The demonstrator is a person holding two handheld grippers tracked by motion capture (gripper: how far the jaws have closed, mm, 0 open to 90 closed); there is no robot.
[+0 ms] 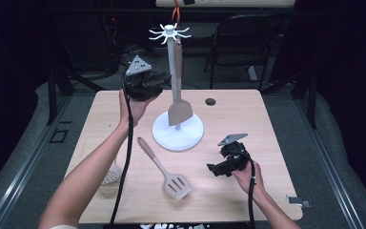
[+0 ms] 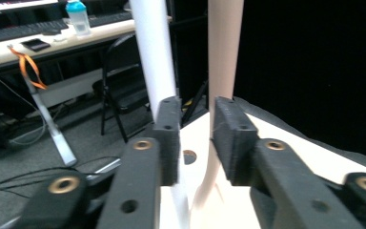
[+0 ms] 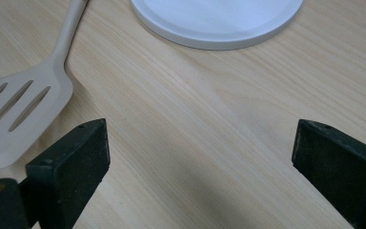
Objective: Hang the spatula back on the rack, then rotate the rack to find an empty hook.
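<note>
A white utensil stand (image 1: 190, 136) with a tall pole (image 1: 171, 52) and a ring of hooks on top stands mid-table. A beige solid spatula (image 1: 180, 112) hangs from it. My left gripper (image 1: 164, 78) is raised just left of the pole. In the left gripper view its jaws (image 2: 195, 129) stand a narrow gap apart with nothing between the pads; the pole (image 2: 152, 52) and the spatula's handle (image 2: 225, 47) rise just beyond them. A slotted spatula (image 1: 176, 183) (image 3: 19, 109) lies flat on the table. My right gripper (image 1: 213, 168) (image 3: 200, 157) sits low at the right, open and empty, facing the stand's base (image 3: 219, 19).
A perforated skimmer (image 1: 110, 175) lies at the table's left edge, partly under the left forearm. A round hole (image 1: 210, 101) is in the tabletop behind the stand. A black folding chair (image 1: 248, 43) stands beyond the table. A small metal piece (image 1: 298, 200) lies at the right front corner.
</note>
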